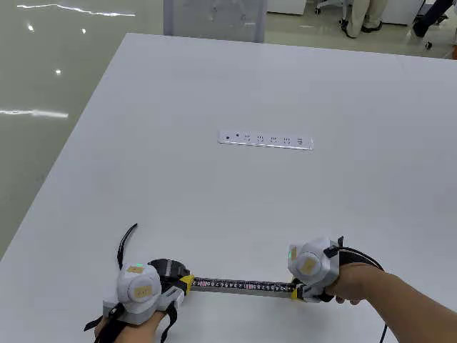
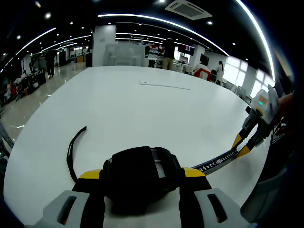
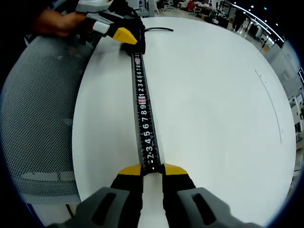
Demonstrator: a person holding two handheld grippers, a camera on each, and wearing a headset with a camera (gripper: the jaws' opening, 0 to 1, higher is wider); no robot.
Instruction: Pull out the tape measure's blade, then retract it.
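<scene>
The black tape measure case [image 2: 141, 176] sits between the yellow-tipped fingers of my left gripper [image 2: 142, 175], which is shut on it near the table's front edge [image 1: 168, 274]. Its wrist strap [image 1: 126, 241] trails on the table to the left. The blade [image 1: 241, 286] is drawn out rightward along the table, numbers up [image 3: 144, 114]. My right gripper [image 3: 152, 169] is shut on the blade's end [image 1: 294, 291]. In the right gripper view the left gripper [image 3: 116, 32] holds the case at the far end.
The white table [image 1: 235, 193] has a white power strip [image 1: 265, 140] set flat in its middle. A grey mesh chair [image 3: 42, 123] stands by the table's near edge. People stand far off beyond the table.
</scene>
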